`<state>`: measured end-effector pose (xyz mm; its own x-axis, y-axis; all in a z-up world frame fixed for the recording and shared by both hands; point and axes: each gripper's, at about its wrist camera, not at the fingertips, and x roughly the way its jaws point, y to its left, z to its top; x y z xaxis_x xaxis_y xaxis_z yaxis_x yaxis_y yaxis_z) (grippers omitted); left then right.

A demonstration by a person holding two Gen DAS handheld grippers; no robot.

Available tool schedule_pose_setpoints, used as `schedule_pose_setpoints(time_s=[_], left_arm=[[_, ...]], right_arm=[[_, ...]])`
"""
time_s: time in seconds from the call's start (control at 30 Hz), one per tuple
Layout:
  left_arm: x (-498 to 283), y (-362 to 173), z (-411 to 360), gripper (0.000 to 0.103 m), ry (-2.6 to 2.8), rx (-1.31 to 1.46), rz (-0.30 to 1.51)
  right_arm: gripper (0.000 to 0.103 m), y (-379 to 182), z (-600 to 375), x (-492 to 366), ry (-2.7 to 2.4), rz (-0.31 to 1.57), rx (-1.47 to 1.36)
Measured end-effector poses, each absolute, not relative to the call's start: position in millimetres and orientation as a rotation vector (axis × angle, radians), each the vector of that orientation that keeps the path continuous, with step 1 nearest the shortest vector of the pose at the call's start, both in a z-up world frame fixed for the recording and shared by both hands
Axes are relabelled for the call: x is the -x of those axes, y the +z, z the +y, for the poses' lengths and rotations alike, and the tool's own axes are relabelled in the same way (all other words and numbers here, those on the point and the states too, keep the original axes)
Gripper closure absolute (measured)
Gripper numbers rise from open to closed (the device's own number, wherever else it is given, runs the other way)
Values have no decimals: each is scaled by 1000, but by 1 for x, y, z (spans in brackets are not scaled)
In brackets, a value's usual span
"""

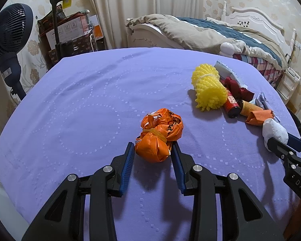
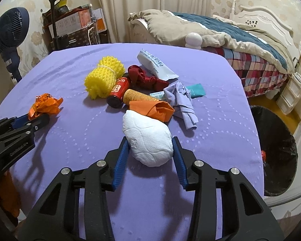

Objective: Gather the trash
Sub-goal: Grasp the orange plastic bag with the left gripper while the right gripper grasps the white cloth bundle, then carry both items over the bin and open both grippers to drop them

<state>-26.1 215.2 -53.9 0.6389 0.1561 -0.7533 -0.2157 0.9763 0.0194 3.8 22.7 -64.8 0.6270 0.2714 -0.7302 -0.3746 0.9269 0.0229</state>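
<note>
Two grippers of mine are down on the purple-covered bench [image 1: 74, 104], each set around its own piece of trash. My left gripper [image 1: 153, 149] has its jaws spread about as wide as the orange plastic bag bundle [image 1: 159, 135], a crumpled bag tied with a rubber band; the blue pads [image 1: 128, 166] flank the near end of the bundle, the right one touching it, the left one just beside it. The bundle lies on the cloth.

My right gripper [image 2: 150, 146] is likewise parted around the white paper wad [image 2: 147, 138], a quilted tissue lump lying on the bench, with a pad against each side of it. Whether either gripper is truly pressing I cannot tell.

Just beyond the white wad sits the rest of the pile: an orange paper wrapper [image 2: 152, 108] touching the wad's far edge, a yellow tube [image 2: 138, 96] under it, a red bottle [image 2: 118, 92] lying on its side, a yellow spiky foam roll [image 2: 104, 76], a dark red crumpled cloth [image 2: 146, 77], a white sachet with blue lettering [image 2: 154, 64], a crumpled lilac paper [image 2: 180, 98] and a teal packet [image 2: 196, 89].

Off the bench's right edge stands a bin lined with a black bag [image 2: 275, 136]. A bed [image 2: 220, 32] stands behind it, a dark fan [image 2: 8, 34] at the left.
</note>
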Motion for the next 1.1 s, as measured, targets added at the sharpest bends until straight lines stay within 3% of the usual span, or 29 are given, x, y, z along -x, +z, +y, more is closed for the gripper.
schedule_pose_setpoints(time_s=[0.5, 1.1], left_arm=[[27, -46, 176, 65, 131, 40, 829], [-6, -27, 72, 65, -85, -47, 764]], right_arm=[[62, -52, -19, 7, 301, 779, 75], [62, -44, -116, -13, 87, 737, -30]])
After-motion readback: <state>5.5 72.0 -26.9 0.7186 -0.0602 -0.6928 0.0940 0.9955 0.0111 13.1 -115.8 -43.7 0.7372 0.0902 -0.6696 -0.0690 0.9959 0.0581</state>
